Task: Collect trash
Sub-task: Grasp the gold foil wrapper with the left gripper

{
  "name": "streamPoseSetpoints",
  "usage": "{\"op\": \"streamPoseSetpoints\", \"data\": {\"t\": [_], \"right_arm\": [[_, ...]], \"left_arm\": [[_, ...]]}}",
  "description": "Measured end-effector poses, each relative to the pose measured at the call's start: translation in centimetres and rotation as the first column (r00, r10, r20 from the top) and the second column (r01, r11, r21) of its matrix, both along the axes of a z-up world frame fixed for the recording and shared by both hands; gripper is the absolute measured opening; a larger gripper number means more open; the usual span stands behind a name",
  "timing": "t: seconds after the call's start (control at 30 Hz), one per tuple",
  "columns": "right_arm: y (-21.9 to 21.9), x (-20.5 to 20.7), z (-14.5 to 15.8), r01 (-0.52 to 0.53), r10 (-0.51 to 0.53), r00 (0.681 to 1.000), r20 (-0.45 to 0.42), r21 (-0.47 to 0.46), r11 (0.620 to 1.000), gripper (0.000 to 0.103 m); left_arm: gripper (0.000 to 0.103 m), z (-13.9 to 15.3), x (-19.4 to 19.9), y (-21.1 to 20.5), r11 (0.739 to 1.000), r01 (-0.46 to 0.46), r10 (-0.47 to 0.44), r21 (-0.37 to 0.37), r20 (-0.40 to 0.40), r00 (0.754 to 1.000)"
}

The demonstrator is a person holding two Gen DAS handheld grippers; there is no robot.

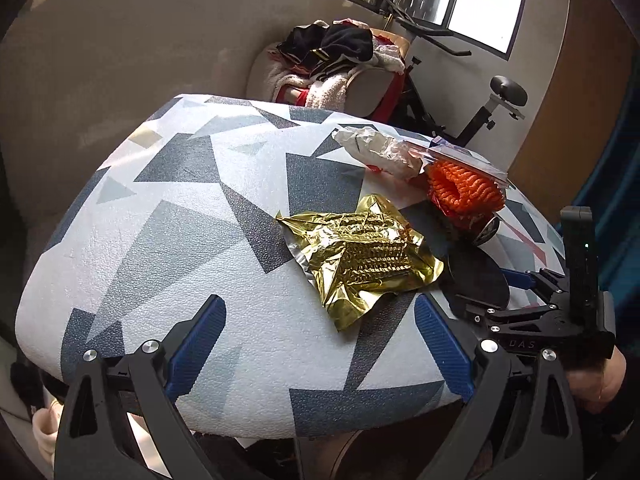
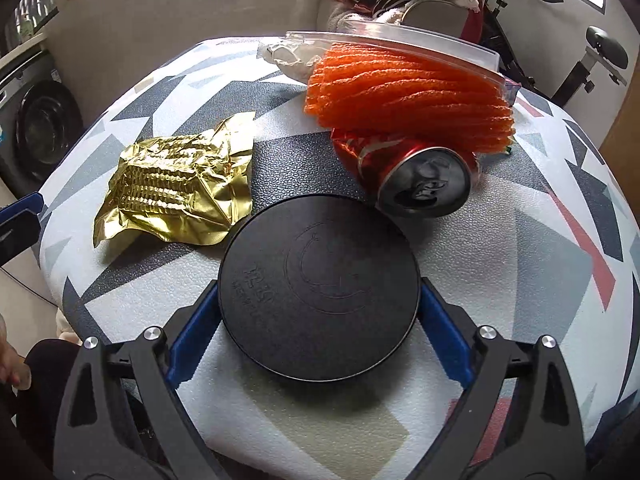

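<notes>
I reckon the job has barely begun: every piece of trash I can see lies on the surface (image 2: 560,280), a top covered in a grey, white and dark geometric pattern, and no bin or bag shows in either view.

My right tongs (image 2: 320,304) have their blue pads on either side of the flat round black plastic lid (image 2: 320,288), which lies flat on the surface. The pads look to be touching its rim, or very nearly so; I cannot tell whether they are actually pressing it. The lid is not lifted, so at most this is the first item being taken.

My left tongs (image 1: 320,344) are spread wide and hold nothing; they hover over the near edge of the surface, pointing toward the crumpled gold foil wrapper (image 1: 360,260), which lies just ahead of them and apart from the pads.

Left to collect, as I judge it:
- the gold foil wrapper, beside the lid
- the dented red drink can (image 2: 416,176) on its side, just beyond the lid
- the orange foam netting (image 2: 408,96) resting on the can
- the clear plastic zip bag (image 2: 400,38) over the netting
- the crumpled white paper (image 1: 380,152) at the far edge

So nothing looks cleared yet, and six items remain counting the lid.
</notes>
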State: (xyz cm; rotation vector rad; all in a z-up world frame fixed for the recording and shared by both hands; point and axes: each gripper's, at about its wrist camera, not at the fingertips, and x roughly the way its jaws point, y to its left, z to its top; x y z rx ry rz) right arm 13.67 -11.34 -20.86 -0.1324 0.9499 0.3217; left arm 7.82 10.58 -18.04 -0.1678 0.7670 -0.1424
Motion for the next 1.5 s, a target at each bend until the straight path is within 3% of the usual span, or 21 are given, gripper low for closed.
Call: {"op": "streamPoseSetpoints", "data": {"t": [0.1,0.27,0.43,0.53,0.63,0.83,0.97,1.13,1.17,1.2,1.23,1.3,1.5], "right_arm": [[-1.6,-0.6,0.1,0.035,-0.035,0.999,-0.001,0.021,0.999,0.092],[-3.6,-1.6,0.6,0.062,-0.063,0.998,0.025,0.043,0.997,0.092],[-5.6,-1.9,0.3,0.099,-0.1,0.995,0.009,0.084,0.992,0.092],[-6.2,-2.1,0.3,0.104,-0.106,0.994,0.015,0.101,0.989,0.092],[-6.4,-2.3,0.3,0.103,-0.106,0.994,0.021,0.105,0.989,0.092],[-6.7,-2.4,0.2,0.101,-0.105,0.994,0.03,0.115,0.988,0.092],[-6.8,-2.5,0.2,0.102,-0.107,0.994,0.036,0.12,0.988,0.092],[-6.9,-2.7,0.1,0.099,-0.105,0.994,0.043,0.126,0.987,0.092],[-6.9,-2.7,0.1,0.099,-0.105,0.994,0.043,0.128,0.987,0.092],[-6.9,-2.7,0.2,0.1,-0.106,0.993,0.042,0.13,0.986,0.092],[-7.0,-2.7,0.2,0.102,-0.108,0.993,0.04,0.134,0.986,0.092],[-7.1,-2.8,0.2,0.103,-0.109,0.993,0.037,0.142,0.985,0.092],[-7.5,-2.8,0.4,0.114,-0.118,0.993,0.021,0.159,0.981,0.092]], "left_arm": [[0.093,-0.1,1.0,0.0,0.999,0.008,-0.009,-0.036,-0.029,1.0],[0.092,-1.3,2.5,0.7,0.978,-0.055,0.034,-0.203,-0.104,0.994],[0.073,-3.0,4.5,1.1,0.944,-0.144,0.095,-0.296,-0.176,0.98],[0.071,-3.6,5.5,1.5,0.921,-0.198,0.139,-0.334,-0.192,0.972],[0.07,-3.6,6.4,1.0,0.924,-0.211,0.154,-0.318,-0.196,0.969],[0.07,-3.4,7.8,-1.2,0.958,-0.236,0.207,-0.164,-0.178,0.962],[0.071,-3.5,8.1,-1.5,0.939,-0.307,0.278,-0.154,-0.184,0.943],[0.073,-3.5,8.3,-2.4,0.947,-0.306,0.287,-0.095,-0.169,0.943],[0.072,-3.5,8.2,-2.4,0.947,-0.309,0.293,-0.084,-0.165,0.942],[0.06,-3.5,8.0,-2.4,0.944,-0.324,0.311,-0.06,-0.166,0.936],[0.049,-3.4,7.7,-2.1,0.94,-0.337,0.323,-0.062,-0.165,0.932],[0.036,-3.7,7.0,-1.0,0.926,-0.344,0.317,-0.154,-0.174,0.932],[0.032,-3.1,6.0,-0.4,0.929,-0.292,0.259,-0.227,-0.162,0.952]]}}
